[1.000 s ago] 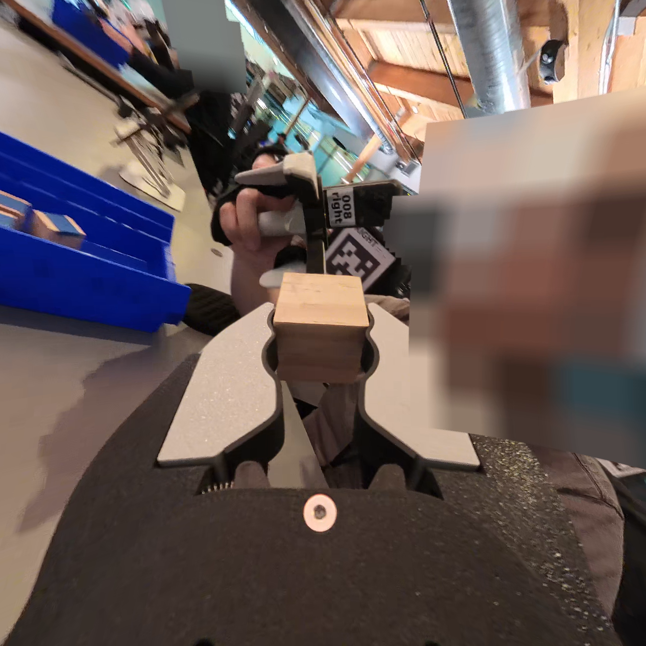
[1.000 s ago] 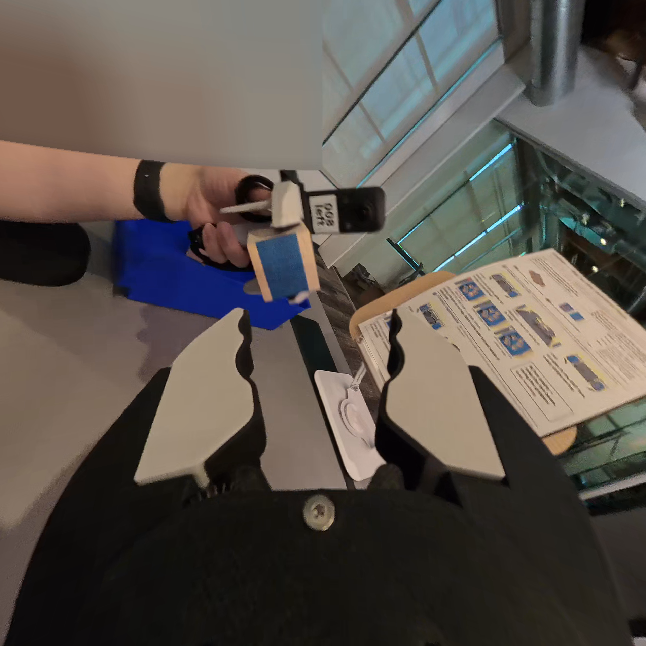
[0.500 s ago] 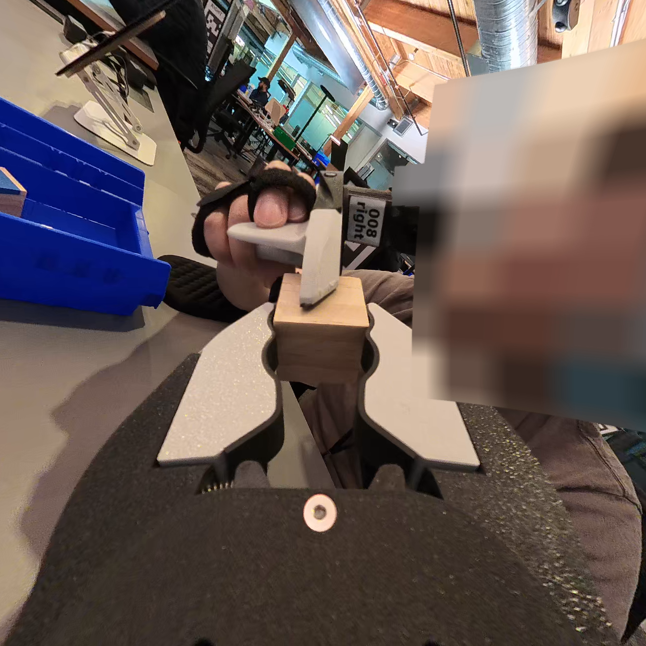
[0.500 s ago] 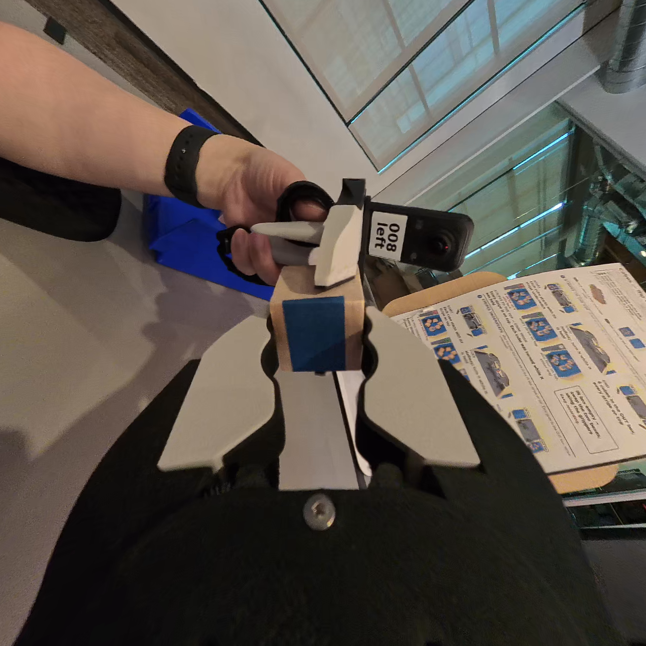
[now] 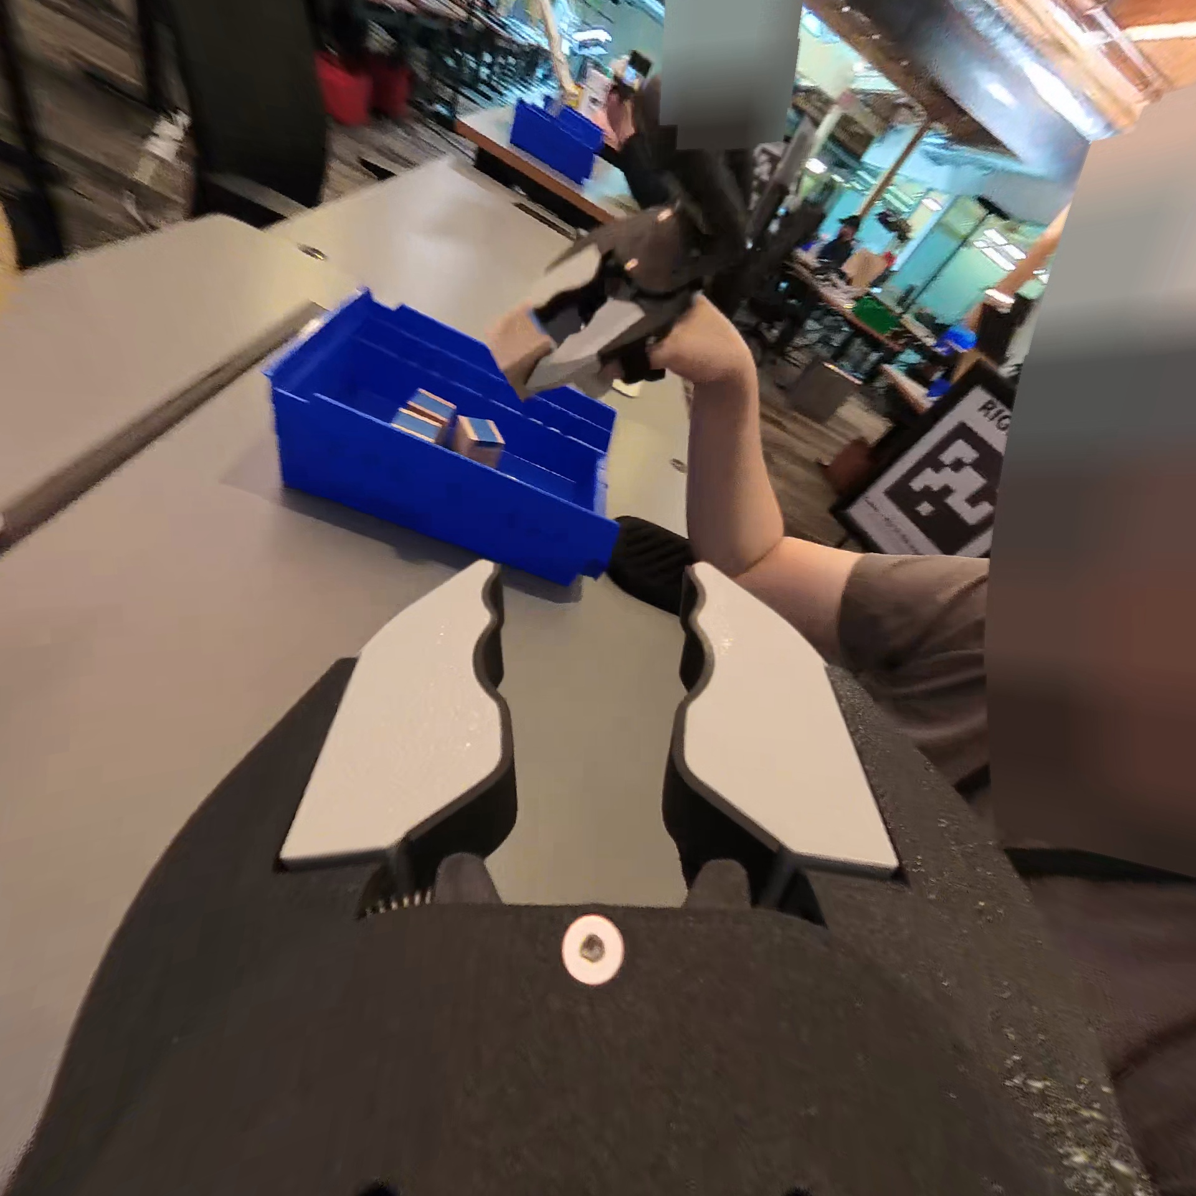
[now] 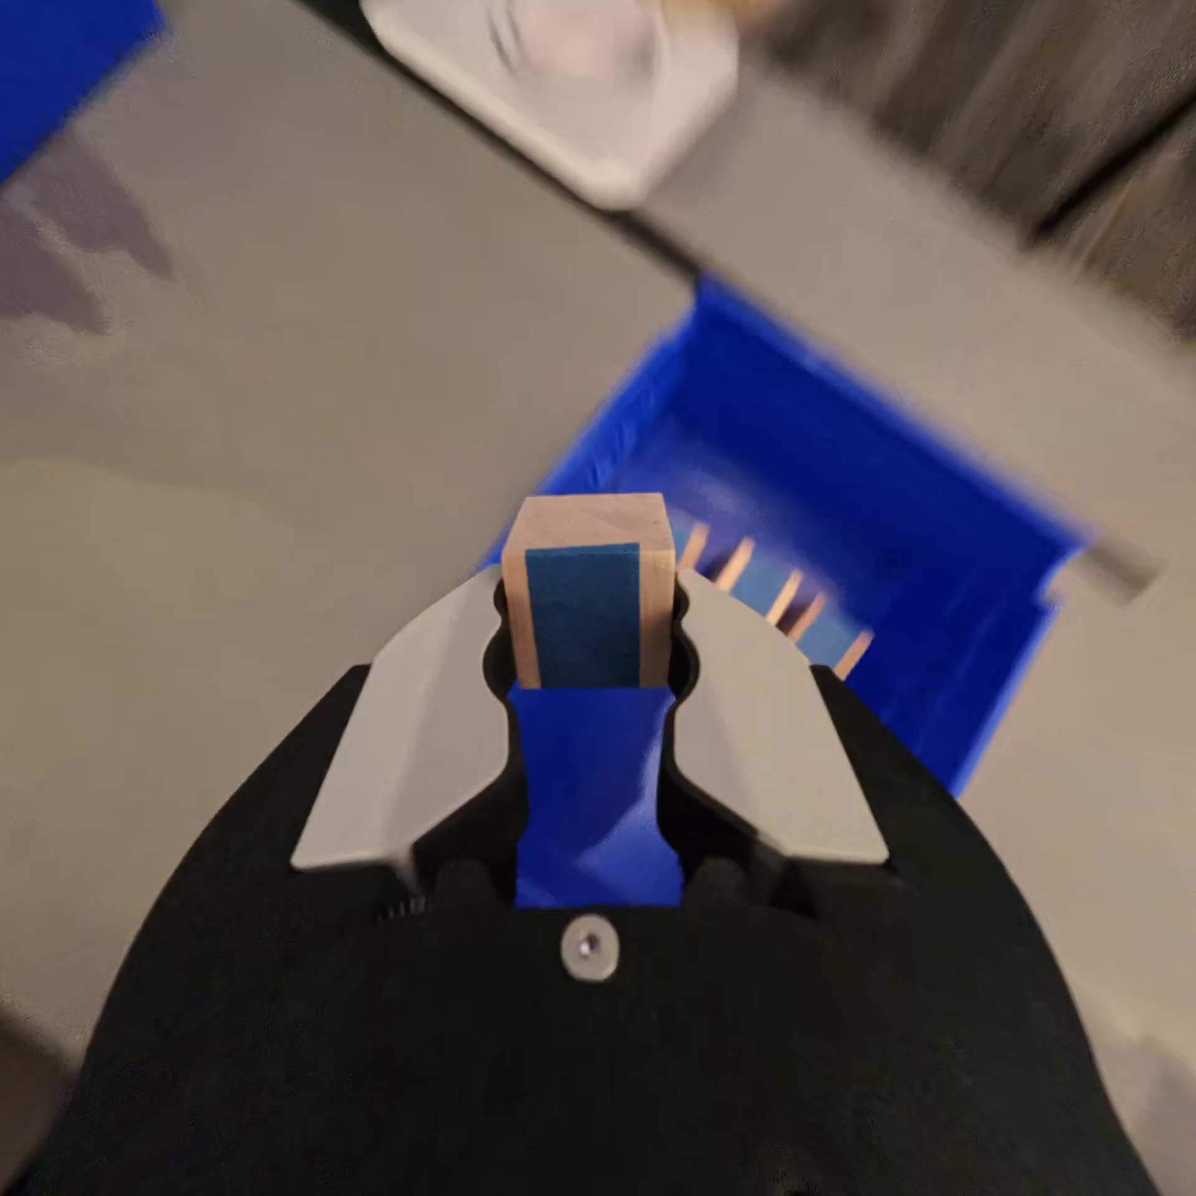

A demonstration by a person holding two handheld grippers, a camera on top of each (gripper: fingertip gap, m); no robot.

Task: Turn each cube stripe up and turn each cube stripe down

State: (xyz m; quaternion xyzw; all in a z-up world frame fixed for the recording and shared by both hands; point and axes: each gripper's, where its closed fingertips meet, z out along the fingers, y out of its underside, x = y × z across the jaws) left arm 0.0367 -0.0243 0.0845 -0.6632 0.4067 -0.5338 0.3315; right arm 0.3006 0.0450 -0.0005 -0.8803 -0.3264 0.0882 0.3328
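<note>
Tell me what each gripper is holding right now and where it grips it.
The right gripper clamps a wooden cube by two opposite side faces, blue stripe facing the camera. The left gripper holds nothing, jaws apart.

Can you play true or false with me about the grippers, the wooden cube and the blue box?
1. The right gripper is holding a wooden cube. True.
2. The left gripper is holding a cube too. False: it is open, with nothing between its fingers.
3. The held cube shows a blue stripe on the side facing the camera. True.
4. The blue box has no cubes inside. False: a few striped cubes lie in it.
5. The held cube is resting on the grey table. False: it is up in the air over the blue box.
</note>
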